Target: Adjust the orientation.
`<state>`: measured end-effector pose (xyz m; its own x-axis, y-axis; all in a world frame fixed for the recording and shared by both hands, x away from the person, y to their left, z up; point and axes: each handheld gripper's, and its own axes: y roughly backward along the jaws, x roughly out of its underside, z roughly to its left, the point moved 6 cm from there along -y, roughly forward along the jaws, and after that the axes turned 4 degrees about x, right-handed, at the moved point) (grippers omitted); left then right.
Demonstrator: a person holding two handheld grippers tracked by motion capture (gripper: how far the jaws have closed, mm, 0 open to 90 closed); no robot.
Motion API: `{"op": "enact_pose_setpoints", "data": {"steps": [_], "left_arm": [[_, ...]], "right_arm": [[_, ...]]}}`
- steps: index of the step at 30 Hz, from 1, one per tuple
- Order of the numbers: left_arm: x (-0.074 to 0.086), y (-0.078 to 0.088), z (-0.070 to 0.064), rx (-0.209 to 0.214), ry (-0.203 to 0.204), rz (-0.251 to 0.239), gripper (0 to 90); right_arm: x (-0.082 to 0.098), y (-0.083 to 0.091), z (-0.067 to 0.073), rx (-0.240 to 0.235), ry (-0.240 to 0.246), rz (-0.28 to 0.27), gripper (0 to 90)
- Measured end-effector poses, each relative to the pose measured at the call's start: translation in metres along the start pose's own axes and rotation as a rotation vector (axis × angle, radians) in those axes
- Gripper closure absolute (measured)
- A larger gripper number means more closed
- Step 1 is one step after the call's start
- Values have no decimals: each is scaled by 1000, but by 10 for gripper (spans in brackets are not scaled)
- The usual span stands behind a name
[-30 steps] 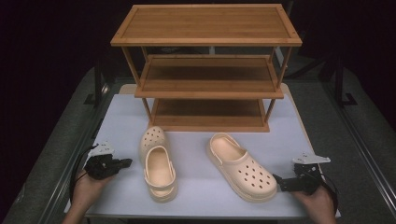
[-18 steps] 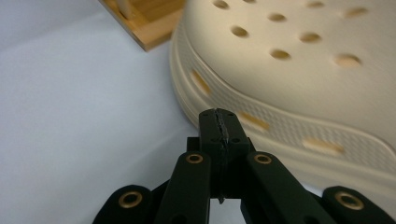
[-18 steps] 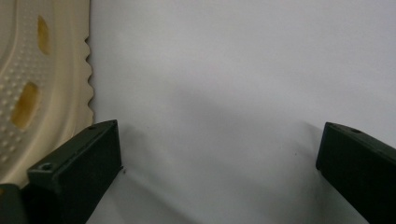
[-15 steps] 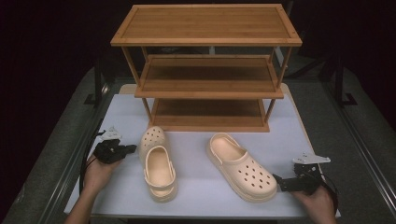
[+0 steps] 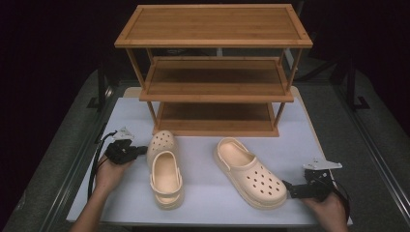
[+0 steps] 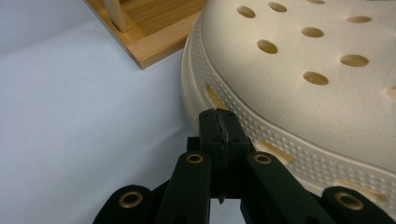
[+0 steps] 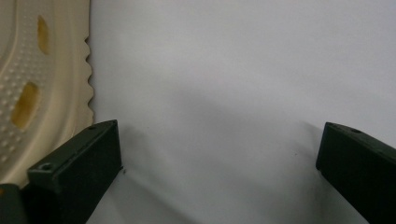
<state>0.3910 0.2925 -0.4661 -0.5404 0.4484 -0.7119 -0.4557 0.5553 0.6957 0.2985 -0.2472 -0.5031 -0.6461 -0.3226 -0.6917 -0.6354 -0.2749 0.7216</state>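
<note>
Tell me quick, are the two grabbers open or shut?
Left gripper: shut, holding nothing, tips at the left clog.
Right gripper: open, holding nothing.

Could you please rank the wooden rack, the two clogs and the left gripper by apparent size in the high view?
1. Wooden rack
2. Right clog and left clog, which look about alike
3. Left gripper

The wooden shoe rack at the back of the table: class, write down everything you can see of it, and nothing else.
The shoe rack looks like light brown slatted wood, perhaps bamboo. It has three flat shelves, the top widest, joined by slim corner posts. All three shelves are bare. It stands upright on the white table, at its far side. The left shoe has its toe close to the rack's bottom front edge; whether they touch is unclear. The left claw view shows that corner, near the shoe.
</note>
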Motion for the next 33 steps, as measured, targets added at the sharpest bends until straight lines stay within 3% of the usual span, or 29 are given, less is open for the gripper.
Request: {"op": "enact_pose_setpoints", "data": {"steps": [5,15,27,33], "left_arm": [[-2,-2,-1,9,9,1,900],[-20,-21,-13,34,-31,17,900],[-47,-43,-31,72,-55,-4,900],[-52,-51,-37,85,-60,-17,900]], "right_arm": [[0,0,0,0,1,0,0],[0,0,0,0,0,0,0],[0,0,0,0,0,0,0],[0,0,0,0,0,0,0]]}}
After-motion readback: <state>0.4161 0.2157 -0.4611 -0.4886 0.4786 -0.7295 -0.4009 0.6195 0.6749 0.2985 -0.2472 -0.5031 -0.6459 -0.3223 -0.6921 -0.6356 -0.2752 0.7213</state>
